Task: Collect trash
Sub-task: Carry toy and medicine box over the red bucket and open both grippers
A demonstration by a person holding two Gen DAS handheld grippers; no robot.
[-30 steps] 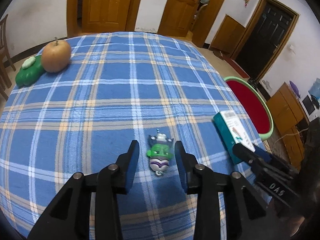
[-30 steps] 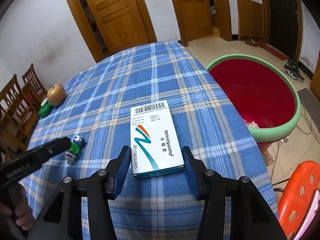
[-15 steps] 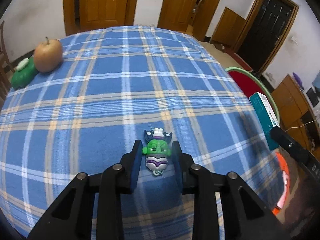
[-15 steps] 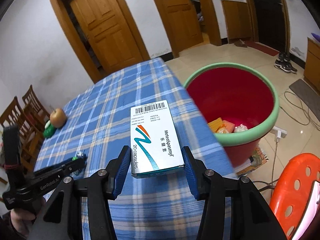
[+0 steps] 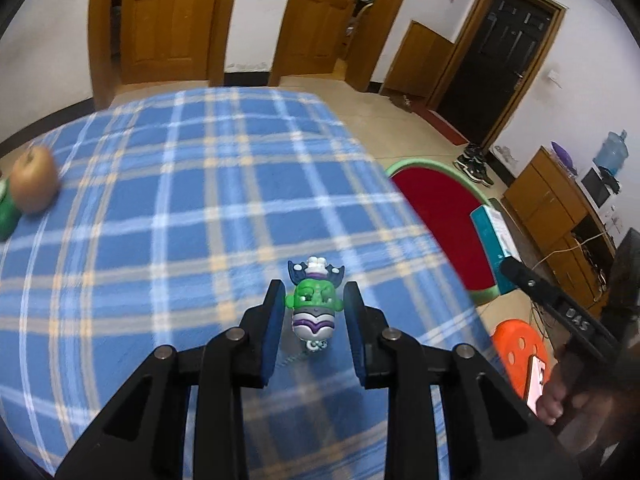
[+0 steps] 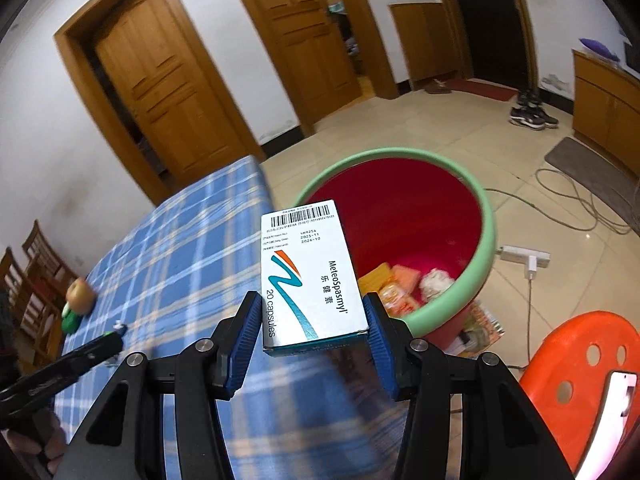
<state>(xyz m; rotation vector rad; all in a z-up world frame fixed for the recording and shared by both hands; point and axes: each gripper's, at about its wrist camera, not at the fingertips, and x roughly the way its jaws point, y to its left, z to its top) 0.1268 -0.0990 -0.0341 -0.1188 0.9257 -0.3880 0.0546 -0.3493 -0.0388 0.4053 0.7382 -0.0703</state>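
1. Right wrist view: medicine box (image 6: 308,276) is clamped between the blue pads of the right gripper (image 6: 312,332), held in the air past the table edge, barcode end pointing away from the camera, white printed face up.
2. Box sits in front of the red bin (image 6: 486,240) with a green rim; far end of the box overlaps the bin's near rim in this view. Wrappers and crumpled trash lie at the bottom of the bin.
3. Left wrist view: small green-and-purple toy figure (image 5: 314,308) sits between the pads of the left gripper (image 5: 314,328). Both pads are tight against its sides, so the jaws are closed on it. Toy looks lifted off the blue plaid tablecloth (image 5: 180,220), though I cannot tell for sure; its chain hangs below it.
4. Apple (image 5: 34,184) rests near the far left table edge, touching a green object (image 5: 6,216).
5. Orange plastic stool (image 6: 580,368) stands on the tiled floor, just beside the bin.
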